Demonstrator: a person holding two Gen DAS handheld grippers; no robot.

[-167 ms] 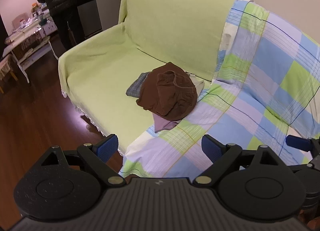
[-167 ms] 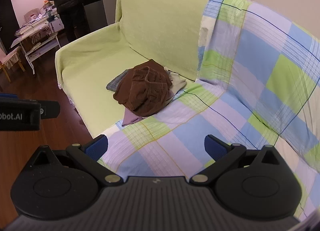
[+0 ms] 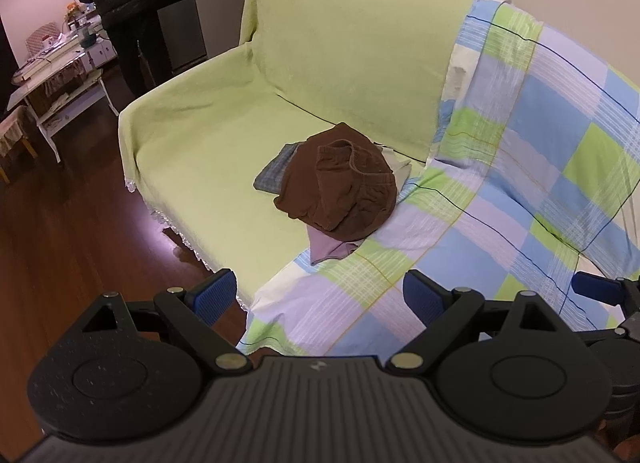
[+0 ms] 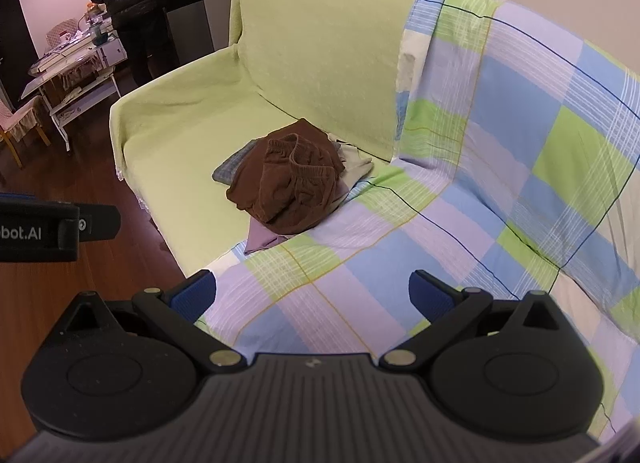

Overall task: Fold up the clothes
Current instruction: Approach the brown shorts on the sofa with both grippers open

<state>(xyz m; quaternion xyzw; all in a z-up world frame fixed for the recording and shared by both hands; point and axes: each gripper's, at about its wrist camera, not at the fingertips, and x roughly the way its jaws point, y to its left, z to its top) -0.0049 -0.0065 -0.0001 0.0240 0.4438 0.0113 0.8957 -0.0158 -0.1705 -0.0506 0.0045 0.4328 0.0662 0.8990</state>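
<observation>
left hand-held gripper (image 3: 320, 297) wide apart, empty | right hand-held gripper (image 4: 312, 293) same | brown garment (image 3: 340, 183) on sofa (image 3: 224, 151)

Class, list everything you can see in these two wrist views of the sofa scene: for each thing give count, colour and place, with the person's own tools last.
brown garment: one, brown, crumpled on top of the pile on the sofa seat
grey-blue cloth: one, under the pile's left edge
lilac cloth: one, under the pile's front
sofa: one, green cover
checked sheet: one, blue, green, lilac, draped over the sofa's right half
bystander: one, black jacket, back left
side table: one, white, back left
left tool: open, empty
right tool: open, empty
</observation>
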